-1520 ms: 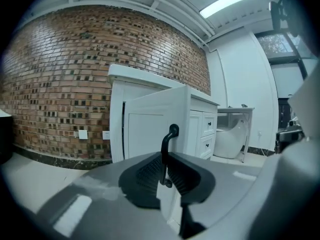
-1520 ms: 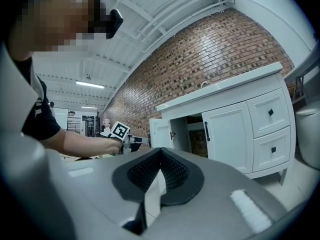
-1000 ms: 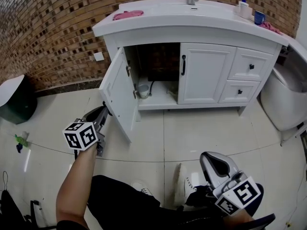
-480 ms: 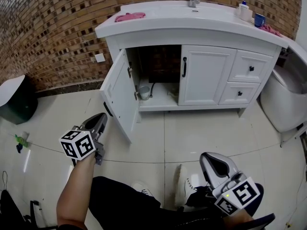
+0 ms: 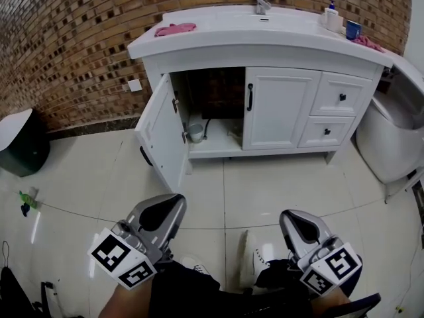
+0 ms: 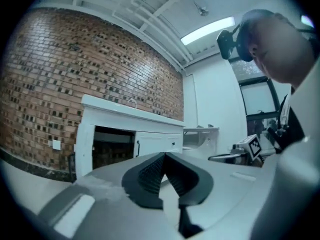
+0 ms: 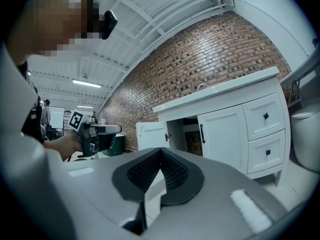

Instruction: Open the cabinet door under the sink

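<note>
The white vanity cabinet (image 5: 265,45) stands against the brick wall under the sink. Its left door (image 5: 159,134) is swung wide open, showing the dark inside with a pipe and a small cup (image 5: 195,132). The middle door (image 5: 281,108) with its black handle (image 5: 250,97) is closed. My left gripper (image 5: 172,203) is shut on nothing, low over my lap and well away from the open door. My right gripper (image 5: 287,216) is shut and empty beside it. From the left gripper (image 6: 164,155) the open compartment (image 6: 112,146) shows ahead; from the right gripper (image 7: 160,151) the open door (image 7: 151,134) shows.
Two drawers (image 5: 341,98) sit at the cabinet's right. A white toilet (image 5: 391,138) stands at the far right and a dark bin (image 5: 23,144) at the left wall. On the counter lie a pink cloth (image 5: 175,28) and a blue mug (image 5: 358,26).
My left gripper has drawn back from beside the open door's edge to my lap and now points toward the cabinet. The door stays open. The right gripper has not moved.
</note>
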`<state>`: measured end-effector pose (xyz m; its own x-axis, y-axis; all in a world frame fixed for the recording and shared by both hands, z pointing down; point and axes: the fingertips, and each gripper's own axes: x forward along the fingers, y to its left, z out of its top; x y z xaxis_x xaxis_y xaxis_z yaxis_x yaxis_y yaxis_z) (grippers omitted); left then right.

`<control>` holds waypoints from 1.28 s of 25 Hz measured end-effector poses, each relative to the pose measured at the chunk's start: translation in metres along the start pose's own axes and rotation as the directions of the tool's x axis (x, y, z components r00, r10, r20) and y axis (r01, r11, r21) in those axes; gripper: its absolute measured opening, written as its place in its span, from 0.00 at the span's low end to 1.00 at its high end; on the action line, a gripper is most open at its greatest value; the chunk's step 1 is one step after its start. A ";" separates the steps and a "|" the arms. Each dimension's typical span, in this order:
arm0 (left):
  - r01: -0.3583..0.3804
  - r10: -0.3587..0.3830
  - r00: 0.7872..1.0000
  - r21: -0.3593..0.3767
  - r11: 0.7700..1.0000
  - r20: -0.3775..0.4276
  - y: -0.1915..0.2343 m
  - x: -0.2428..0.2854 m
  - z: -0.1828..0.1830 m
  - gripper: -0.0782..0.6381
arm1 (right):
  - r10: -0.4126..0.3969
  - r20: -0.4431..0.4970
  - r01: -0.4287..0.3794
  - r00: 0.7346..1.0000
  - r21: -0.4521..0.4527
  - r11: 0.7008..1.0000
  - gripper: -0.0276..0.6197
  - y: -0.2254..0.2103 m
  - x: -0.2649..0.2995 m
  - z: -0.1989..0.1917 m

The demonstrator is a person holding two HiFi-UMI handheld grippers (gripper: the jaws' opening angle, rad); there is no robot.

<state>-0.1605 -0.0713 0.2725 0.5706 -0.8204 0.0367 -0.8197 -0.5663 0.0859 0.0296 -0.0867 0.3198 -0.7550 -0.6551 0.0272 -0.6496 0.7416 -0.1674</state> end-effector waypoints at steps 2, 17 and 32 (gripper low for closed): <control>0.039 -0.039 0.999 -0.020 0.999 0.013 -0.021 0.003 -0.005 0.12 | -0.002 -0.005 0.002 1.000 0.000 1.000 0.05 -0.002 -0.003 -0.001; 0.001 0.000 1.000 -0.038 0.999 0.024 -0.018 0.006 -0.051 0.12 | -0.021 -0.053 0.021 0.998 -0.012 1.000 0.05 -0.007 -0.005 -0.024; 0.034 -0.034 0.999 -0.053 0.998 0.001 -0.027 0.008 -0.059 0.12 | -0.032 -0.059 0.029 0.998 -0.056 0.998 0.05 -0.001 -0.003 -0.024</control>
<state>-0.1307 -0.0581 0.3289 0.5977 -0.8011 0.0324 -0.7964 -0.5885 0.1393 0.0298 -0.0819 0.3435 -0.7377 -0.6690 0.0904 -0.6751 0.7293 -0.1115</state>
